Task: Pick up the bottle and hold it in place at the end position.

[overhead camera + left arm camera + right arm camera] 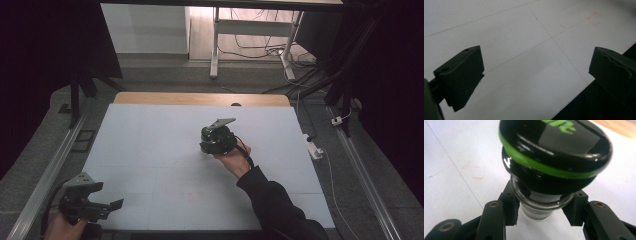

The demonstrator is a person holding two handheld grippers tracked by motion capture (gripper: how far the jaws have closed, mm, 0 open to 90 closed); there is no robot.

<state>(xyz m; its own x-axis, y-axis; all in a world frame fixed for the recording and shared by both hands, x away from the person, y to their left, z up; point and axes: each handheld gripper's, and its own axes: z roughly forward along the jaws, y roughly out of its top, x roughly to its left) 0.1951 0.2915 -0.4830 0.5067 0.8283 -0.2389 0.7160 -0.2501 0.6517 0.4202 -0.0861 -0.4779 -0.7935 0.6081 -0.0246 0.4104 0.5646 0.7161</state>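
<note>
The right gripper [541, 216] is pinching a little clear glass jar with a round shiny black lid and a green ring [554, 157]. Its jaws are squeezing the glass neck just under the lid, so the grab looks done. The jar is sitting in the middle of the flat white table [150, 150], a bit toward 3 o'clock. Lifting or moving it is what looks left. The left gripper [97, 202] is waiting near the table's 7 o'clock corner, spread wide and holding nothing
</note>
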